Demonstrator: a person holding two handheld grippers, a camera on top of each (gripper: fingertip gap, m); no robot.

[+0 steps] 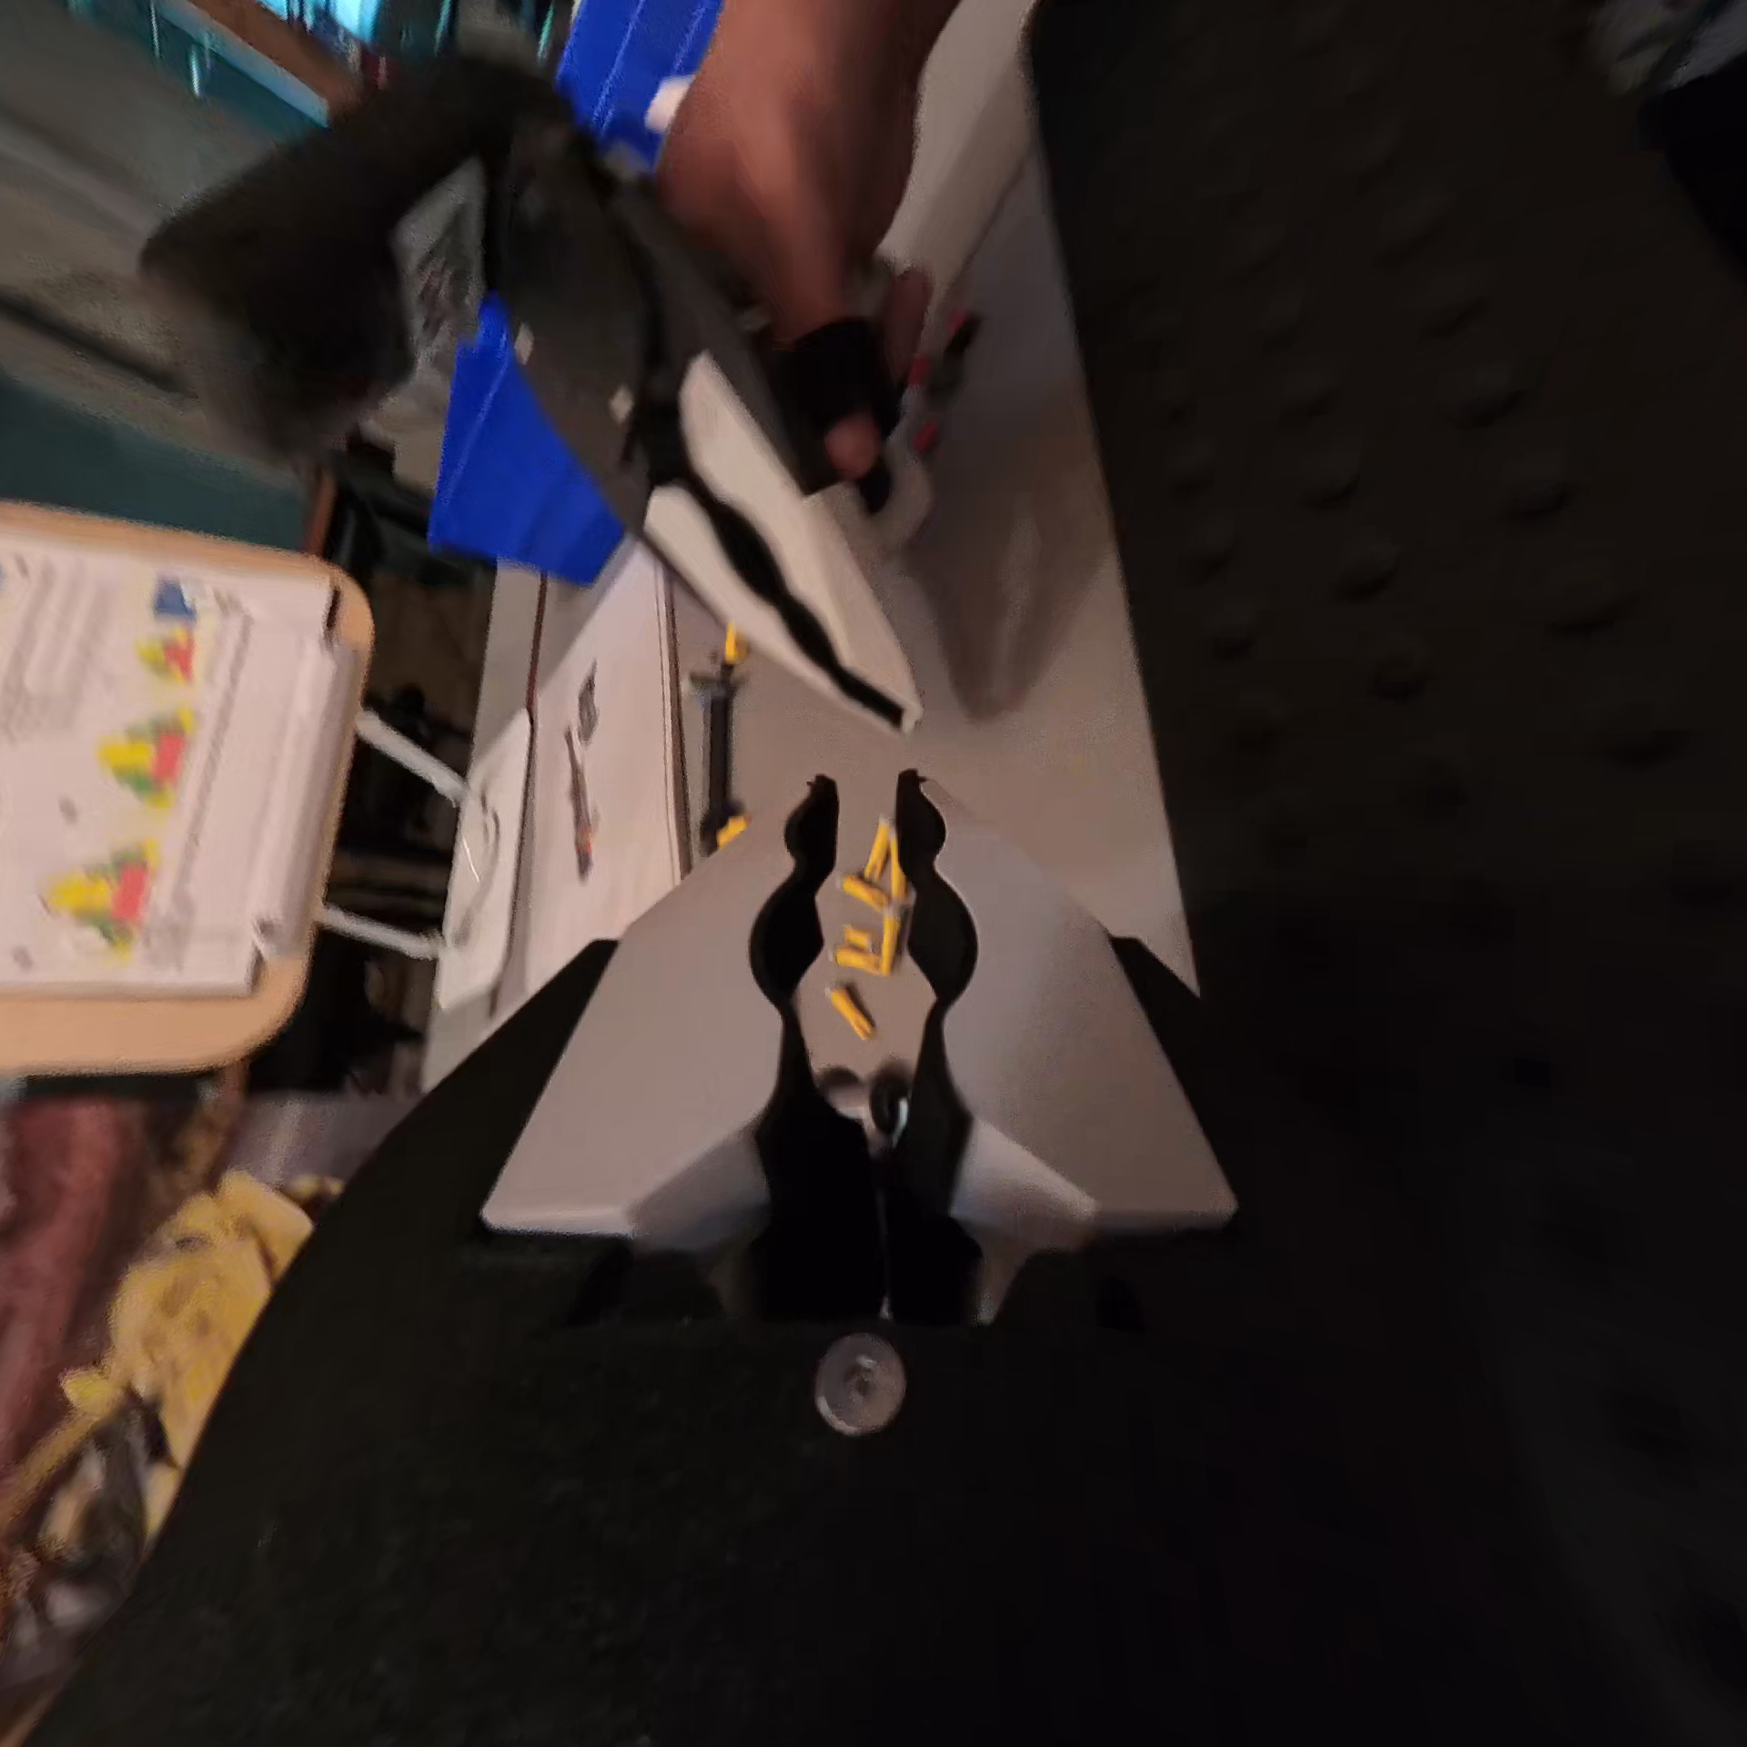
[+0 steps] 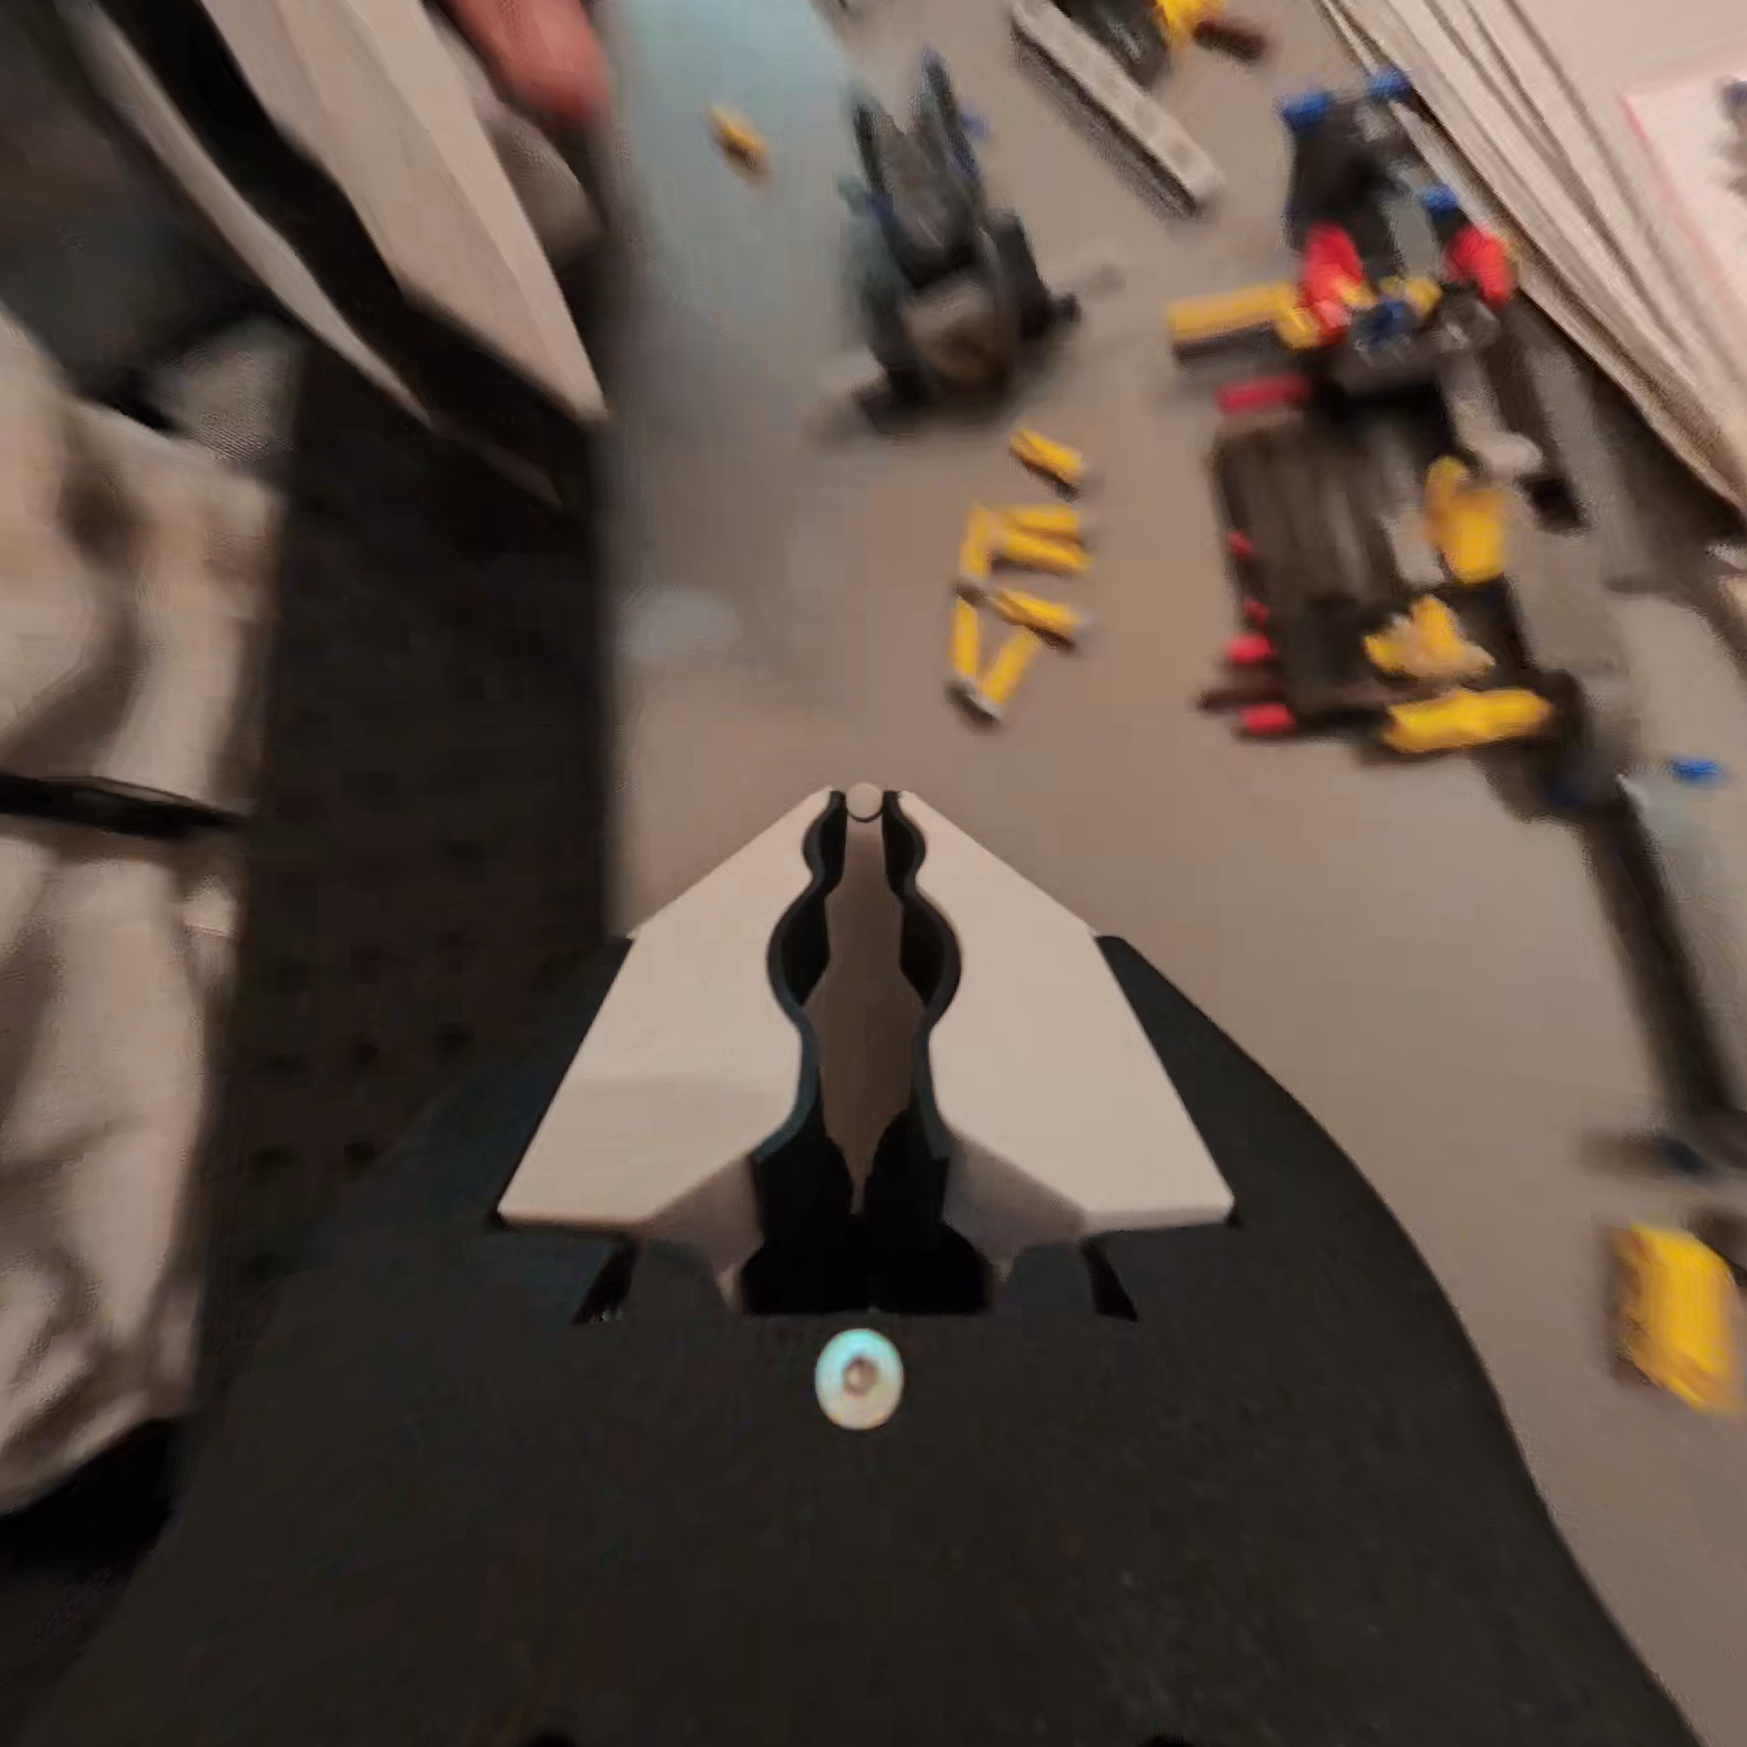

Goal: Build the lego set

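Pegs point(image 2: 1021, 577), yellow, lie ahead-right of right tool point(image 2: 862, 804), apart.

No writing is legible; the instruction sheet point(image 1: 142, 747) is too blurred.

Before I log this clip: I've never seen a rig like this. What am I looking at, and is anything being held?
There is no robot here. A person holds a two-finger gripper in each hand, and each picture comes from a camera on one gripper, looking along its fingers. The left gripper is open and empty above a cluster of small yellow pegs on the grey table. Ahead of it is the person's hand working the other gripper. The right gripper is closed on a small pale round piece, too blurred to identify. Beyond it lie the pegs and a partly built black, yellow and red lego model.
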